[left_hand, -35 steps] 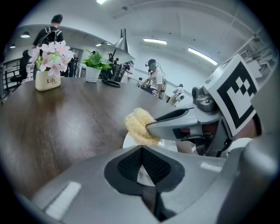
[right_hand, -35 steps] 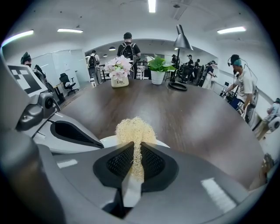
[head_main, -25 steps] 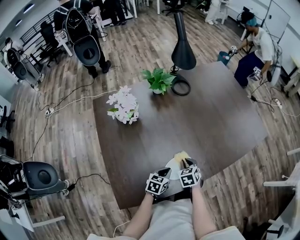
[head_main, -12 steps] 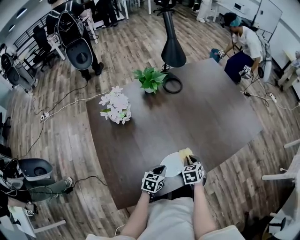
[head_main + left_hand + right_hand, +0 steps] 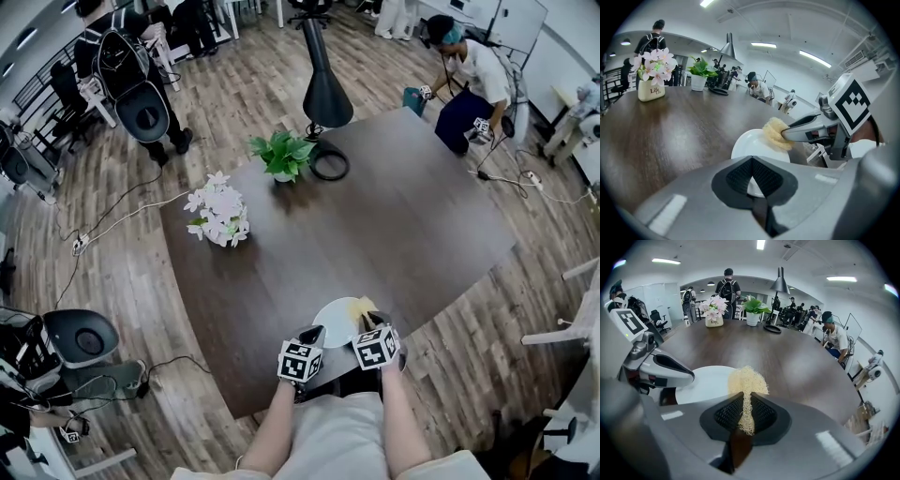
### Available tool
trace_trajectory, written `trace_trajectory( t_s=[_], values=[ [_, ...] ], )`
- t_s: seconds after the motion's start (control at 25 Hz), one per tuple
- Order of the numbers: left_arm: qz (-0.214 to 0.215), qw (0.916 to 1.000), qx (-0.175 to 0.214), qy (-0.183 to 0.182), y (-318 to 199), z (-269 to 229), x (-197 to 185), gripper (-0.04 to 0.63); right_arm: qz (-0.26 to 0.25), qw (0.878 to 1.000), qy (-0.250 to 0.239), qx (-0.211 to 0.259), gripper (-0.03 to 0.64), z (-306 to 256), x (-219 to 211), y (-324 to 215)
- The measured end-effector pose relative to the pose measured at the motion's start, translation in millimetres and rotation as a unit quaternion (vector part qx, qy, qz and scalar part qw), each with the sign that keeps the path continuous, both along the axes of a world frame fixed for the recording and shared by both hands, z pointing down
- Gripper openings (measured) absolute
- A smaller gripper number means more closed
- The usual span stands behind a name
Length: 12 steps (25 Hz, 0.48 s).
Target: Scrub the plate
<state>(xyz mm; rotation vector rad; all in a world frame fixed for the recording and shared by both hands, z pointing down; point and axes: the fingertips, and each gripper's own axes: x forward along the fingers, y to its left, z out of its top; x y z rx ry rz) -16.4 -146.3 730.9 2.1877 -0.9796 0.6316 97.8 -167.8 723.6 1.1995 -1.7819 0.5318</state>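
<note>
Seen from the head view, the plate (image 5: 336, 319) sits at the table's (image 5: 394, 216) near edge. The left gripper view shows the left gripper (image 5: 752, 161) pinching the plate's near rim. The right gripper view shows the right gripper (image 5: 743, 401) clamped on a yellow mesh scrubber (image 5: 746, 378), which touches the plate's right side.

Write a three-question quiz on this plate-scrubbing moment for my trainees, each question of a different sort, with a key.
1. True or false: the right gripper is shut on a yellow mesh scrubber.
2. What is the left gripper shut on? A) a cup B) the rim of the white plate C) nothing
3. Fill in: the plate lies by the edge of the table that is ___ the person (nearest / farthest from).

Key: 1 true; 2 B; 3 nearest.
</note>
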Motion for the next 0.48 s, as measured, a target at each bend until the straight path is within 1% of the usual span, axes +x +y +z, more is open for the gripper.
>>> trace_trajectory(
  t_s=[0.2,0.48],
  values=[
    [0.006,1.0,0.005,-0.006,1.9,0.6,1.4,0.0,-0.017,1.0,0.009,-0.007,0.067,1.4,-9.8,9.4],
    [0.0,1.0,0.01,0.002,2.6,-4.1,0.3,0.0,-0.03,0.999,0.009,-0.015,0.067,-1.9,-17.7,20.3]
  ],
)
